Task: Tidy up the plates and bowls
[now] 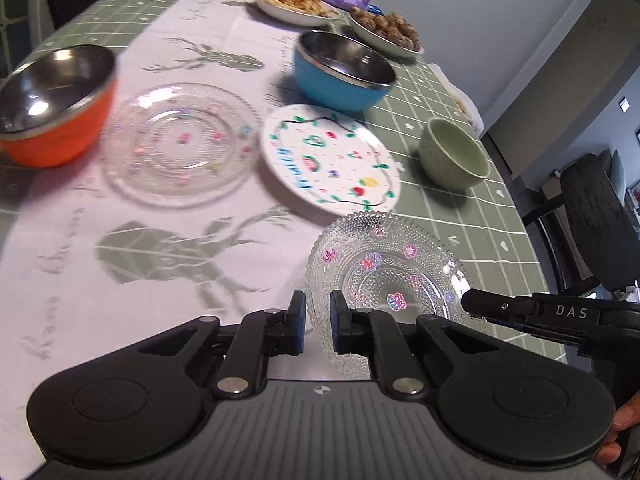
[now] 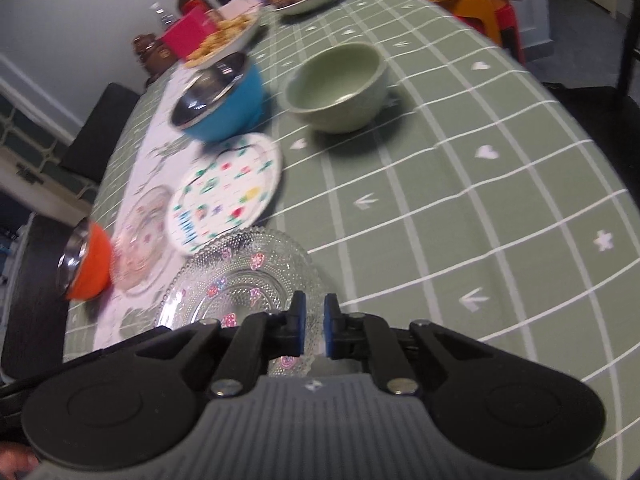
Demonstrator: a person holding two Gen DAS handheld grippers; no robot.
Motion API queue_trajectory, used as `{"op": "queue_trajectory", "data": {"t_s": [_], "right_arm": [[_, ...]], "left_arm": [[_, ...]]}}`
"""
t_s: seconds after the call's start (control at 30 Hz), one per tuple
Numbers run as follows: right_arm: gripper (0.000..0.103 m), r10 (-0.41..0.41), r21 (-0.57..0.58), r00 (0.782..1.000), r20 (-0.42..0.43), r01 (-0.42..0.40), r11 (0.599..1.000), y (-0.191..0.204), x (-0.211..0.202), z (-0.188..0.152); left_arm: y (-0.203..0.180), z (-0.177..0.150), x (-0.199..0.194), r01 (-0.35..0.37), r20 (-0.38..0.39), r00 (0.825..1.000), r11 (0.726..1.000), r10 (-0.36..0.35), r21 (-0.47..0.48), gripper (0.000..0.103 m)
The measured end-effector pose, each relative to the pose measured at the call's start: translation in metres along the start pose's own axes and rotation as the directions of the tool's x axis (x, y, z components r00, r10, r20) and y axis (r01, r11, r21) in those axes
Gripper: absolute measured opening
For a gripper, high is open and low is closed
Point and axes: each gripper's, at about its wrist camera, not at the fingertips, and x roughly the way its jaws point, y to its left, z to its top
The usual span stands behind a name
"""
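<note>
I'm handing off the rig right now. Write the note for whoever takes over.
Left gripper and right gripper: each closed on opposite rim edges of the beaded glass plate, near the table edge.
Spread out singly: orange bowl, second glass plate, painted plate, blue bowl, green bowl.
Done: nothing stacked.
Left: stack plates together and bowls together.

plates (image 1: 330, 159) between bowls (image 1: 343, 68), on table (image 1: 460, 216)
</note>
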Motion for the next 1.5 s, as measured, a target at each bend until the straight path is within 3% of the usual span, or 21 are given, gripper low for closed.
{"op": "queue_trajectory", "data": {"t_s": [0.23, 0.63, 1.3, 1.37, 1.5], "right_arm": [[0.006, 0.087, -0.090, 0.994, -0.067, -0.092, 0.992, 0.043, 0.019, -0.023], [0.006, 0.103, -0.185, 0.988, -0.117, -0.123, 0.975, 0.082, 0.047, -0.044], [0.007, 0.087, -0.254, 0.988, -0.124, -0.116, 0.960, 0.087, 0.053, -0.056], [0.010, 0.094, -0.256, 0.988, -0.121, -0.123, 0.959, 0.086, 0.053, -0.056], [0.014, 0.100, -0.259, 0.990, -0.101, -0.123, 0.958, 0.084, 0.049, -0.053]], "left_arm": [[0.045, -0.011, -0.033, -0.063, 0.001, 0.998, 0.998, 0.064, -0.015, 0.013], [0.093, -0.021, -0.034, -0.104, -0.001, 0.995, 0.990, 0.104, -0.100, 0.013], [0.090, -0.035, -0.030, -0.160, -0.003, 0.987, 0.985, 0.160, -0.063, 0.016], [0.091, -0.034, -0.030, -0.158, -0.004, 0.987, 0.985, 0.158, -0.065, 0.016], [0.097, -0.030, -0.033, -0.167, 0.005, 0.986, 0.981, 0.169, -0.102, 0.024]]}}
